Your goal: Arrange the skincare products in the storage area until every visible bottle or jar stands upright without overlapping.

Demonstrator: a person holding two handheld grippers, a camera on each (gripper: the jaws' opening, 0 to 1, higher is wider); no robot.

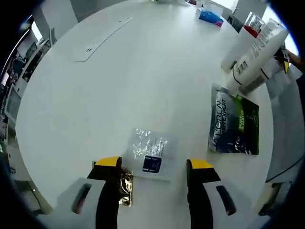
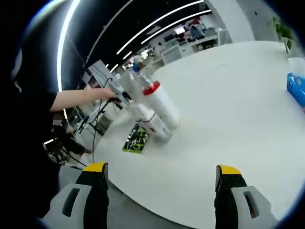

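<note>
Bottles, white plastic cylinders, clustered beside glossy sachet

Sachet flat on counter near edge; box to its right; bottles behind box.

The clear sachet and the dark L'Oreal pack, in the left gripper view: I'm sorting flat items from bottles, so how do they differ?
The clear sachet is transparent with a small blue label; the L'Oreal pack is opaque, dark with green. The sachet looks smaller and lies between the left gripper's open jaws; the pack lies off to the side, near the white bottles. Both lie flat on the white table.
</note>
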